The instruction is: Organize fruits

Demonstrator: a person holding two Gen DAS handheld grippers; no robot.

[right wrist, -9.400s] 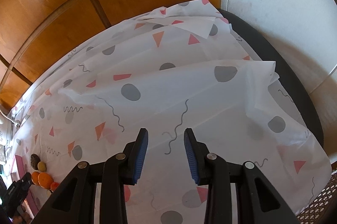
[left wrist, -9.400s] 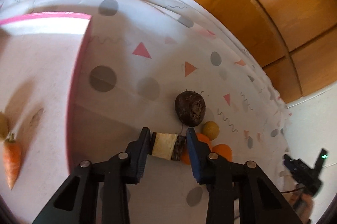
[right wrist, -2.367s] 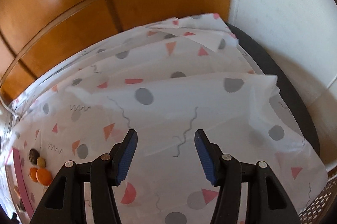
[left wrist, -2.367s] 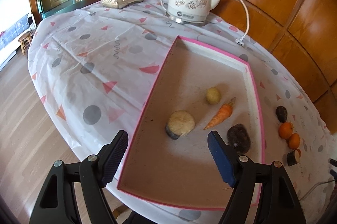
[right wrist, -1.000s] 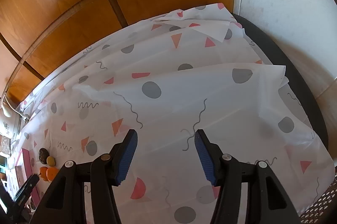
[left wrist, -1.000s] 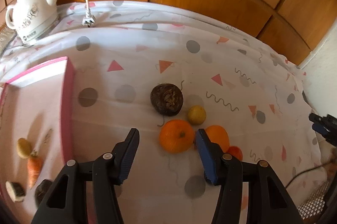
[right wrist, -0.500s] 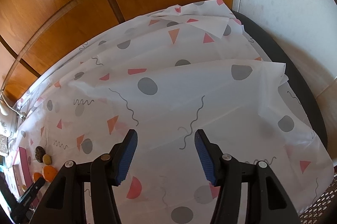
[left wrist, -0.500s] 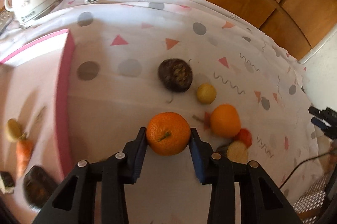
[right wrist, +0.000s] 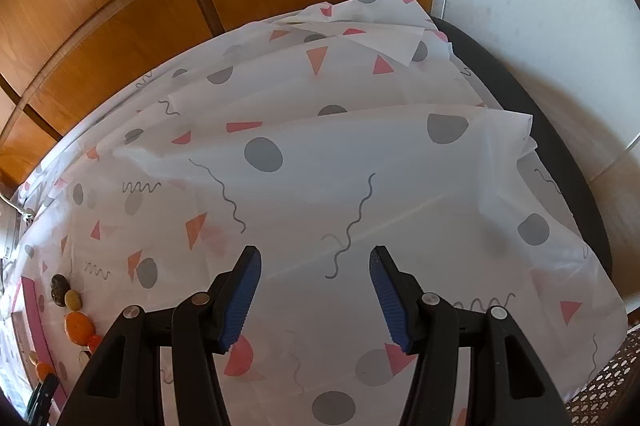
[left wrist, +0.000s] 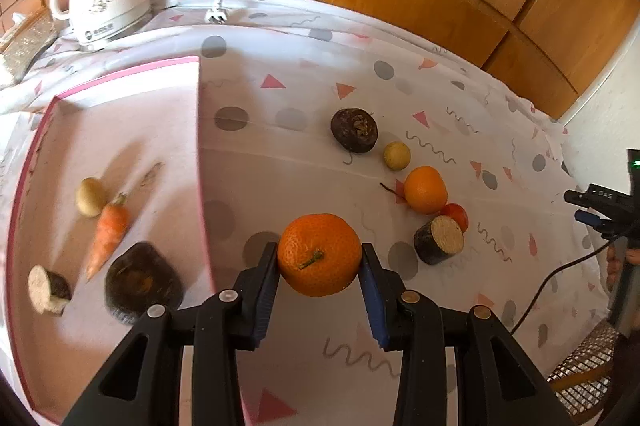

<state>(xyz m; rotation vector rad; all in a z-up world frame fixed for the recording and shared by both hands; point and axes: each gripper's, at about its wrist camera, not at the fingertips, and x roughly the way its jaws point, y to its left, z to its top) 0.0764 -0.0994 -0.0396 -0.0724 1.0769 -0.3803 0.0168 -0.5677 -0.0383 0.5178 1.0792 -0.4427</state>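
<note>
Left hand-held gripper [left wrist: 320, 258] clamps a mandarin [left wrist: 319, 253]: both blue pads press its sides after the jaws closed in on it. The fruit is bright orange with pebbled skin, and its short green-brown stem faces the camera. It hangs above the patterned cloth on the counter [left wrist: 460, 113], just right of the pink-rimmed tray [left wrist: 199, 129].

Inside the tray: a carrot [left wrist: 107, 234], a small yellowish potato [left wrist: 90, 196], a dark beet-like lump [left wrist: 141, 282], and a cut root chunk with a pale face [left wrist: 47, 290].

Right of the tray, on the cloth: a dark round root [left wrist: 354, 129], a small yellow ball-shaped item [left wrist: 397, 155], a second orange [left wrist: 425, 189], a small red fruit [left wrist: 458, 214] tucked behind it, and a dark-skinned cut stub with a pale face [left wrist: 439, 239].

Right hand-held gripper [right wrist: 315, 284] stands partly spread, with nothing between the pads, over bare cloth well right of the tray.
</note>
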